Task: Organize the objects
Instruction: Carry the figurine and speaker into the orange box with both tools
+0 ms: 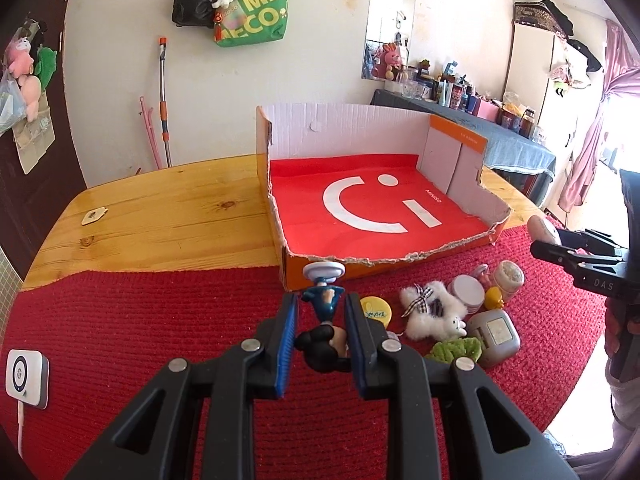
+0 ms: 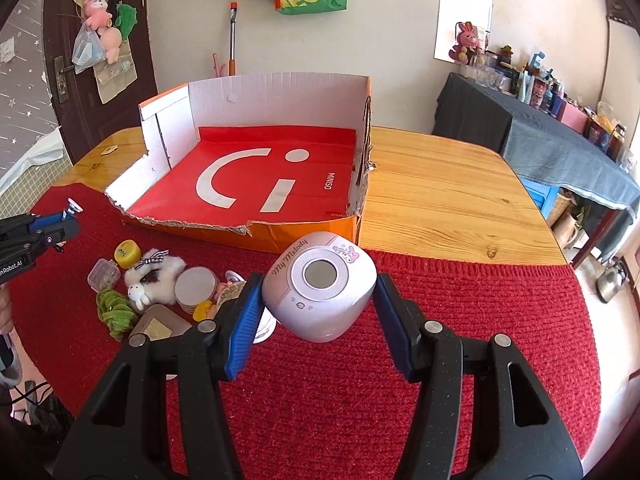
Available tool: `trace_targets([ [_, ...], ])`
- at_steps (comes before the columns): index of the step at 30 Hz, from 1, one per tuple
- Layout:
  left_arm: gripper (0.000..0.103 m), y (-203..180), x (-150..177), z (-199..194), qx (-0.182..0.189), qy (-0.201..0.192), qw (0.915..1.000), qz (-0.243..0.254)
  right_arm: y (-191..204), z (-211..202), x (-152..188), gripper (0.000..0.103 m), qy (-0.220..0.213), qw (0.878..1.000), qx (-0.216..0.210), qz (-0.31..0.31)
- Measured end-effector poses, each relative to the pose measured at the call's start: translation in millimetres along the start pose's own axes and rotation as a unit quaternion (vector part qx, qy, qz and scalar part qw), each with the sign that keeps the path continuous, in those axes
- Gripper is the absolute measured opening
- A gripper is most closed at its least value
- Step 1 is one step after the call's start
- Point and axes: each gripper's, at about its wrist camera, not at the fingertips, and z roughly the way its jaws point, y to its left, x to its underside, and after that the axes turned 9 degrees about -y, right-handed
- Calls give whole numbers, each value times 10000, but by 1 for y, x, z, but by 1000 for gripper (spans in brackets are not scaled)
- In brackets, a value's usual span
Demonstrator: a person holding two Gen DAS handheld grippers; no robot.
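My left gripper [image 1: 320,308] is shut on a Mickey figurine [image 1: 323,328] with a blue body and a white round base, held above the red mat just in front of the box. My right gripper [image 2: 316,296] is shut on a lilac My Melody device [image 2: 320,284], held above the mat by the box's front right corner; it also shows at the right edge of the left wrist view [image 1: 560,252]. The open cardboard box [image 1: 280,220] with a red smiley liner stands on the wooden table, nothing inside [image 2: 248,232].
A pile lies on the red mat [image 1: 160,320]: white plush rabbit [image 1: 432,312], yellow tin [image 1: 376,310], round lilac case [image 1: 466,292], grey square case [image 1: 494,336], green scrunchie [image 1: 454,350], yellow duck [image 1: 494,298]. A white device [image 1: 26,376] lies at the mat's left. The wooden table [image 1: 160,216] extends left.
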Motion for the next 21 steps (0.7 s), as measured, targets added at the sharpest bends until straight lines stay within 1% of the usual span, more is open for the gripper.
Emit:
trace_targets([
  [5,25,0,-19,-3,56,-186,9998,28,0,1,-10,54,-114,9999,-40,-77],
  [8,25,0,-32,4,164,-165,9997,37,-1,5,-22,54,-193,9997,-97,-138],
  [11,25,-1,-43,18,184,-84,9997,133,1,11,-38,54,-226,9992,-198,-276],
  [15,25,-3,-55,46,271,208,9991,248,4,31,-56,54,-85,9982,-353,-482],
  [21,25,-7,-60,87,335,704,9958,470,8,75,-67,54,492,9938,-622,-781],
])
